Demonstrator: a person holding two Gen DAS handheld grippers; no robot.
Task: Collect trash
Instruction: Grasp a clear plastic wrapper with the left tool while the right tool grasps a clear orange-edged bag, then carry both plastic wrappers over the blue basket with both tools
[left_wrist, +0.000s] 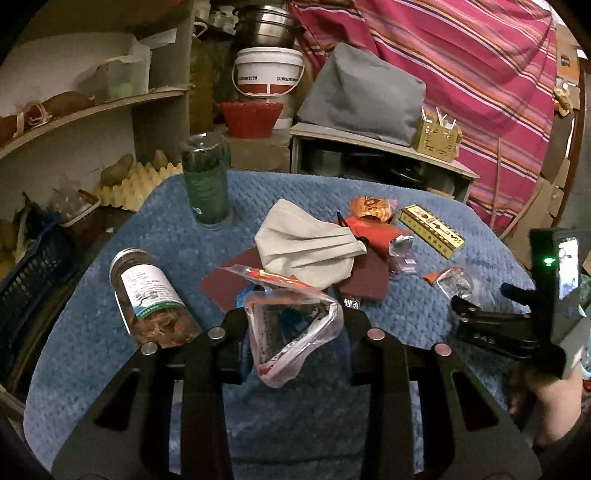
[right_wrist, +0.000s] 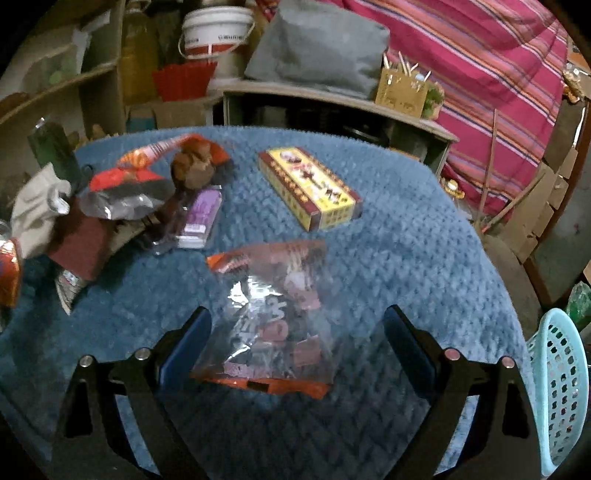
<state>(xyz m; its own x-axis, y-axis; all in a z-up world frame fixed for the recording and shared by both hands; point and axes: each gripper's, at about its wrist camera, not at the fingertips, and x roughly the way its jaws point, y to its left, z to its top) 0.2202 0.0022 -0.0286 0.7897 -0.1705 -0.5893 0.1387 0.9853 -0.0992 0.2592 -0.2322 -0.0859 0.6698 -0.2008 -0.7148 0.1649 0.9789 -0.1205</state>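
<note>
Left claw (left_wrist: 293, 334): closed on a crumpled clear plastic bag (left_wrist: 291, 332), held just above the blue-covered desk (left_wrist: 92, 350).

Right claw (right_wrist: 297, 347): jaws wide apart, empty, hanging over a clear snack wrapper (right_wrist: 269, 317) that lay flat on the cover between its fingers.

Beyond: purple packet (right_wrist: 201, 218), yellow box (right_wrist: 310, 186), grey face mask (left_wrist: 304, 243) atop red wrappers, all still on the desk. Light blue basket (right_wrist: 557, 391) at the right edge, likely the bin.

Handling note: lower the fingers flush to the cover and pinch the wrapper's raised middle; thin film slips easily.
</note>
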